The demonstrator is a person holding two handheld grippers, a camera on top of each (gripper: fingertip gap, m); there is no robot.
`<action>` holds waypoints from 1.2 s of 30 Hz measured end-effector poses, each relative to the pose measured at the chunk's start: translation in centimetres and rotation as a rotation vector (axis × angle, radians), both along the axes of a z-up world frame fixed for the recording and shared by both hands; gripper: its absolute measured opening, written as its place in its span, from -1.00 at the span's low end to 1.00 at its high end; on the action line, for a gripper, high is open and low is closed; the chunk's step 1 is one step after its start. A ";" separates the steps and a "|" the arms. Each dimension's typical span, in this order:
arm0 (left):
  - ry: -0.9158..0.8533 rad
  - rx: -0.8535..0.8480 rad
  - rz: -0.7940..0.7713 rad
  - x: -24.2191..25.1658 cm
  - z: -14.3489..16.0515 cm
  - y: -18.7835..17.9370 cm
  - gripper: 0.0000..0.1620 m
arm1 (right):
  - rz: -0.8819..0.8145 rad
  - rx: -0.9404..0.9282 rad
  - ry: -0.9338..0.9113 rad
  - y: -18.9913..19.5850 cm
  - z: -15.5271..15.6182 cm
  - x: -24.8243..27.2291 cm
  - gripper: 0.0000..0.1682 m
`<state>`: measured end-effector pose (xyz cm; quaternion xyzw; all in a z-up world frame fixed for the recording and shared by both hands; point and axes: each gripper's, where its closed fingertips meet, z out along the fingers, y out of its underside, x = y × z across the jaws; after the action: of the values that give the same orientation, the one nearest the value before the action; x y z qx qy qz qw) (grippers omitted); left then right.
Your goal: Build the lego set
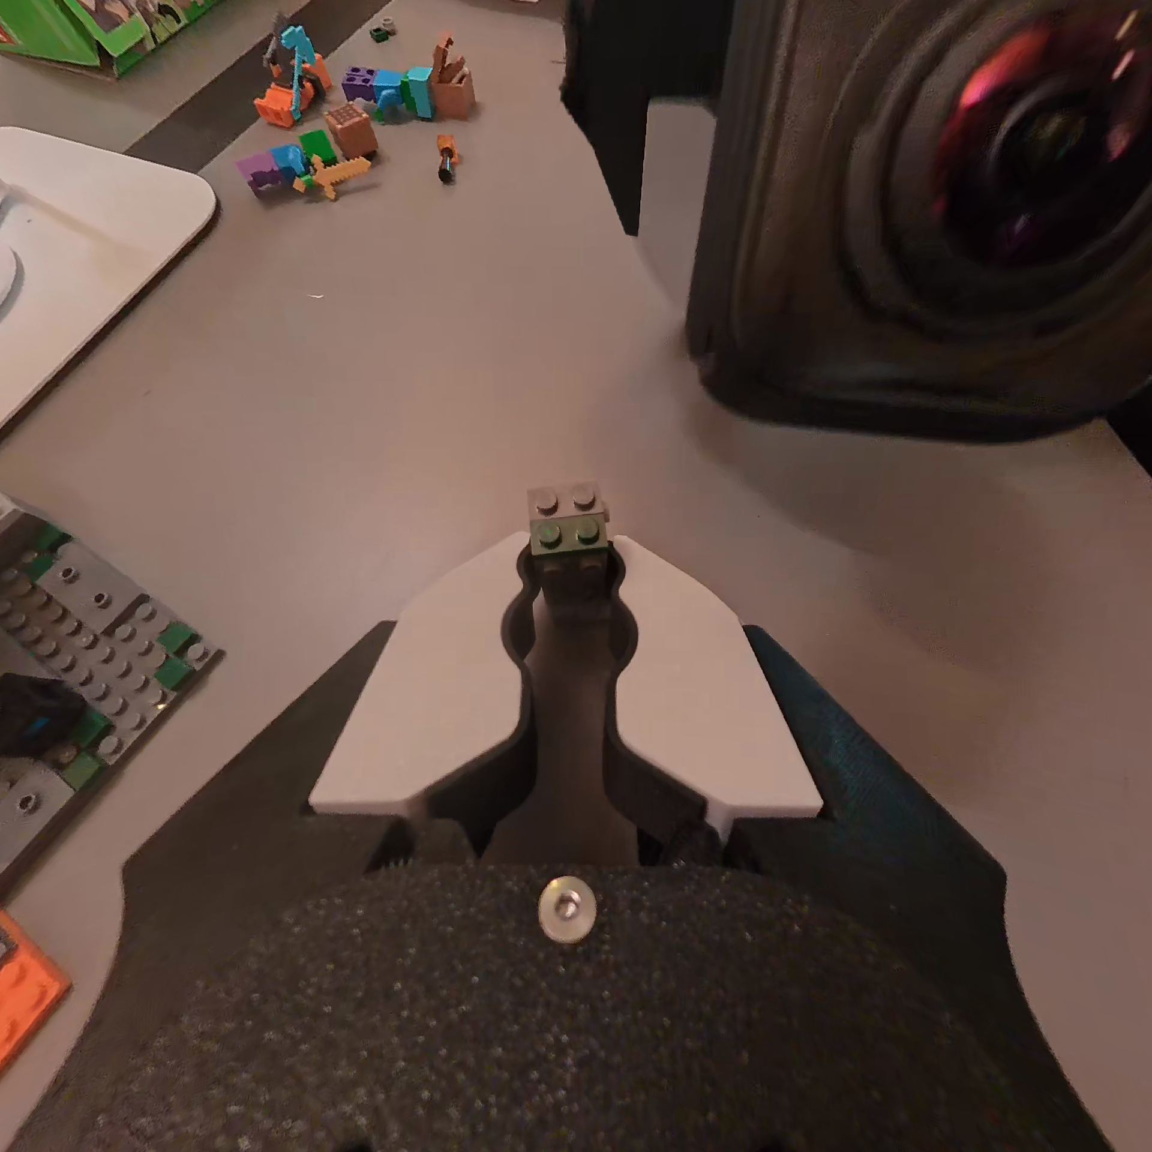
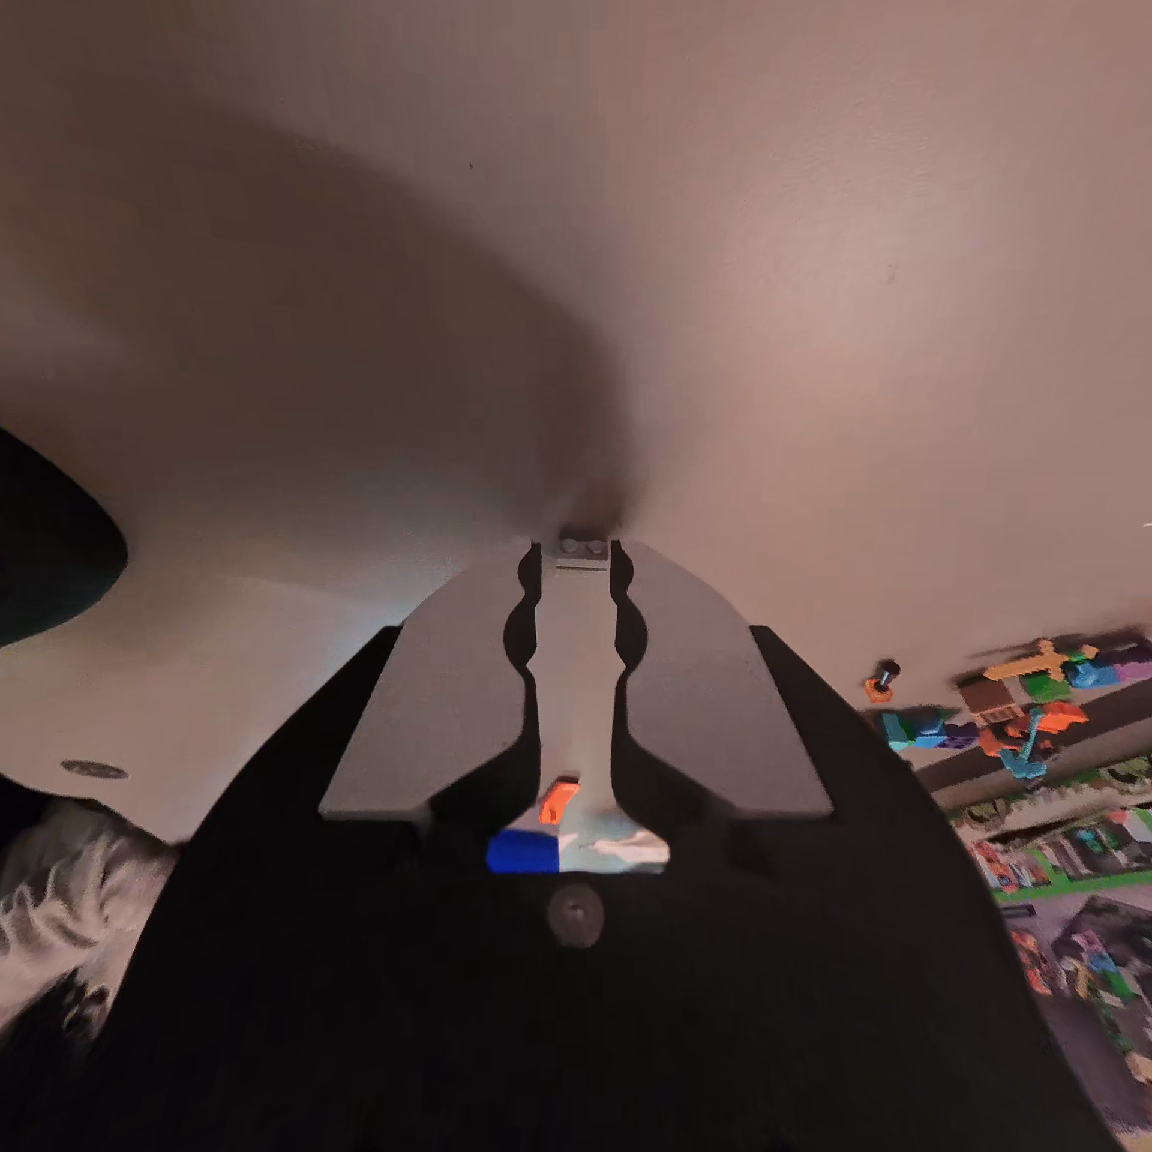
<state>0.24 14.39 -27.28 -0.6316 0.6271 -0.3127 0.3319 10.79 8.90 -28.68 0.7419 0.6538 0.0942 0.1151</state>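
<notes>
The pale grey matte tabletop (image 1: 386,386) is seen in both views. In the left wrist view, a large black camera housing with a round lens (image 1: 972,206), out of focus, fills the upper right. A grey studded baseplate with green bricks (image 1: 87,648) lies at the left edge, a white rounded tray (image 1: 124,206) above it. At the far end, a green printed cardboard box (image 1: 93,31) is seen; its print cannot be read here. Near it, a loose scatter of orange, purple, blue, green and brown bricks (image 1: 361,112) is spread.

The left gripper (image 1: 568,548) is closed narrowly on a small stack of a grey two-stud brick over a green one (image 1: 568,523), pinched between the white fingertips above the tabletop.

In the right wrist view, the right gripper (image 2: 581,552) is held slightly apart, with a small flat grey two-stud plate (image 2: 581,550) between its tips; whether the plate is actually clamped cannot be told. The plate is at the tabletop surface.
</notes>
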 end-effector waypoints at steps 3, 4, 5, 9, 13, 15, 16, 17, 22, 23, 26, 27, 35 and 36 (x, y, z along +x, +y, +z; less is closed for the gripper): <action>0.000 -0.003 -0.001 -0.4 0.0 0.2 -0.77 | 0.004 -0.016 -0.054 0.1 -0.2 0.2 -0.76; 0.000 -0.004 -0.001 -0.5 0.0 0.3 -0.77 | 0.004 -0.019 -0.062 0.1 -0.3 0.2 -0.76; 0.000 -0.005 -0.001 -0.6 0.0 0.3 -0.77 | 0.004 -0.020 -0.069 0.2 -0.3 0.2 -0.76; 0.001 -0.008 -0.004 -0.7 0.0 0.3 -0.77 | -0.005 -0.021 -0.105 0.3 -0.3 0.4 -0.81; 0.001 -0.008 -0.006 -0.8 0.0 0.3 -0.77 | -0.031 0.012 -0.017 0.5 -0.1 0.0 -0.82; 0.001 -0.010 -0.007 -0.9 0.0 0.3 -0.77 | -0.067 0.062 0.159 1.1 0.4 -1.3 -0.82; 0.001 -0.012 -0.007 -0.9 0.0 0.3 -0.77 | -0.089 0.098 0.279 1.5 0.8 -2.2 -0.82; 0.002 -0.013 -0.007 -0.9 0.0 0.3 -0.77 | -0.111 0.133 0.418 1.9 1.3 -3.2 -0.82; 0.001 -0.018 -0.004 -0.9 0.0 0.3 -0.77 | -0.200 0.326 0.965 3.1 3.3 -5.6 -0.82; 0.000 -0.018 -0.003 -0.9 0.0 0.3 -0.77 | -0.214 0.354 1.013 3.1 3.2 -5.5 -0.82; 0.000 -0.019 0.001 -0.9 0.0 0.3 -0.77 | -0.256 0.395 1.072 2.9 2.1 -5.0 -0.82; 0.000 -0.021 0.002 -0.8 0.0 0.3 -0.77 | -0.267 0.401 1.079 2.8 1.8 -4.9 -0.82; 0.000 -0.022 0.008 -0.8 0.0 0.4 -0.77 | -0.321 0.361 1.070 2.4 0.6 -4.6 -0.82; 0.000 -0.021 0.008 -0.8 0.0 0.4 -0.77 | -0.324 0.355 1.065 2.4 0.5 -4.6 -0.81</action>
<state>-0.53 14.74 -27.32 -0.6374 0.6212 -0.3183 0.3264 6.19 11.32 -28.15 0.7857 0.4738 -0.2022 -0.3425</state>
